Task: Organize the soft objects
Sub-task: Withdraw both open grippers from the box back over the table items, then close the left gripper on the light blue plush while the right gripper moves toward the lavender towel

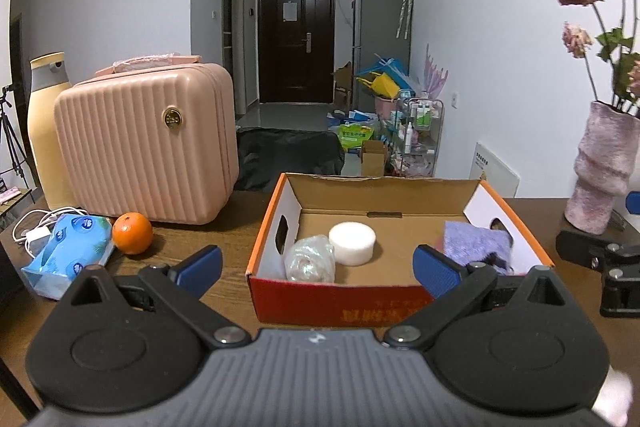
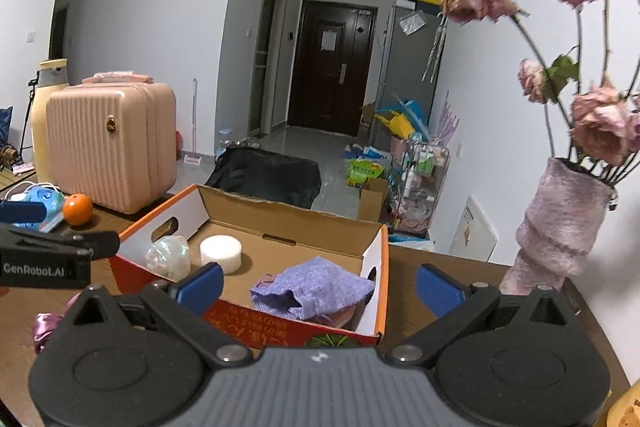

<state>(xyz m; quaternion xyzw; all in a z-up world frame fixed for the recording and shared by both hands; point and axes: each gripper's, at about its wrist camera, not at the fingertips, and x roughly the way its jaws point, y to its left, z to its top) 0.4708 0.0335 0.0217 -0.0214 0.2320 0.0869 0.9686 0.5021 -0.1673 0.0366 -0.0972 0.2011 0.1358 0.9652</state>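
Both my claws, left gripper (image 1: 316, 267) and right gripper (image 2: 320, 287), gape wide and empty just short of cardboard box (image 1: 400, 291), where purple cloth (image 2: 316, 287) lies already gathered.

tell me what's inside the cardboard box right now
Inside the cardboard box: a white foam disc, a clear crinkly plastic bundle and a purple cloth. Something pinkish peeks out from under the cloth; the rest is covered.
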